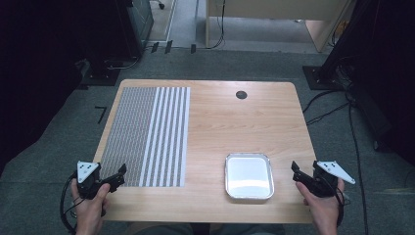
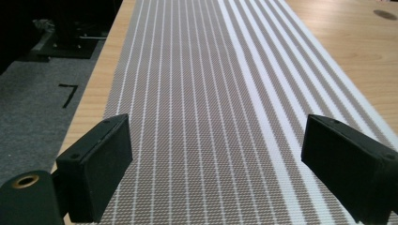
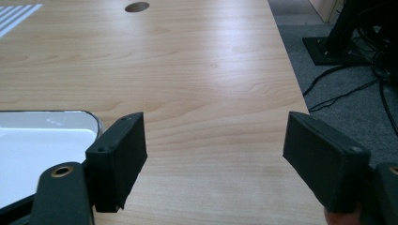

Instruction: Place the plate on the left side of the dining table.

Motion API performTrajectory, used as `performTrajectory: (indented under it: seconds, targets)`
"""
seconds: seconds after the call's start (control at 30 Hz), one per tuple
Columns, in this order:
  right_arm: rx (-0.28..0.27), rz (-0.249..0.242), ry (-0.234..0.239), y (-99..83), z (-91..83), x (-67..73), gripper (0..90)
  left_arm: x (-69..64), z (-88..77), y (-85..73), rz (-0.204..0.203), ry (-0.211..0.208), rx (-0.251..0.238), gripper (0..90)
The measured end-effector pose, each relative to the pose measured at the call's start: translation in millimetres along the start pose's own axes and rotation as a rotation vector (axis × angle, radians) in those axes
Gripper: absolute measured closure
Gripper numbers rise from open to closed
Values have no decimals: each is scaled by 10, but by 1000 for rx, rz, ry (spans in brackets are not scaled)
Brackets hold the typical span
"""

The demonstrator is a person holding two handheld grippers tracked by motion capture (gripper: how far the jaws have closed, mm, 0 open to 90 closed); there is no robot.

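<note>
Jaws of left gripper (image 1: 120, 175) and right gripper (image 1: 295, 172) stand apart, empty; placemat (image 1: 147, 134), tray (image 1: 248, 176) bear no writing.

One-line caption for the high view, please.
Open left gripper at striped mat, open right gripper beside empty foil tray.

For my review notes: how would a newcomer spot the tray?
On the light wooden table, look at the near right part, beside the right hand-held gripper. There sits the shallow rectangular silver foil tray, shiny and rimmed, unlike the flat striped woven placemat at left.
</note>
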State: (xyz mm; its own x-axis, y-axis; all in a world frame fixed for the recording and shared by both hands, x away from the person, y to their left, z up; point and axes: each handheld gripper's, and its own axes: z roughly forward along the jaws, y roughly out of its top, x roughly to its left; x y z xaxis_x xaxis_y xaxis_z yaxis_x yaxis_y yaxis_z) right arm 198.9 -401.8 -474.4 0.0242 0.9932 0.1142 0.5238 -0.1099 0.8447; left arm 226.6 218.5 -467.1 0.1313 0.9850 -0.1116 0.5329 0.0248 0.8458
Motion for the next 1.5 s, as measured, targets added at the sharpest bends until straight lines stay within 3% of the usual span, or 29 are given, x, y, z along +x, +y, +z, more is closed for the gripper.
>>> performTrajectory:
  seconds: [0.1, 0.27, 0.33, 0.47, 0.63, 0.77, 0.93, 1.07, 1.2, 1.5]
  targets:
    - [-11, 2, 5, 23, -10, 23, 236, -33, 4, 20, -10, -9, 1, 92]
    - [-18, 2, 15, 65, -12, 96, 276, -144, 35, 63, 8, 21, 3, 92]
    - [-25, -9, 16, 76, -8, 130, 299, -203, 45, 99, 14, -2, 13, 92]
    - [-28, -19, 34, 97, 15, 193, 377, -278, 59, 132, 17, 0, 7, 92]
    - [-30, -12, 57, 127, 42, 249, 456, -473, 107, 184, 28, -61, 2, 92]
    - [-29, 7, 76, 158, 67, 289, 495, -631, 152, 197, 41, -86, 1, 92]
    - [-19, -5, 89, 178, 118, 364, 523, -818, 202, 202, 58, -113, -1, 140]
    - [-14, -6, 103, 187, 162, 411, 542, -1031, 271, 211, 71, -189, 12, 141]
    - [-5, -2, 124, 201, 232, 457, 554, -1187, 326, 203, 74, -229, 27, 141]
    - [33, 44, 170, 222, 363, 509, 633, -1480, 410, 196, 72, -257, 33, 141]
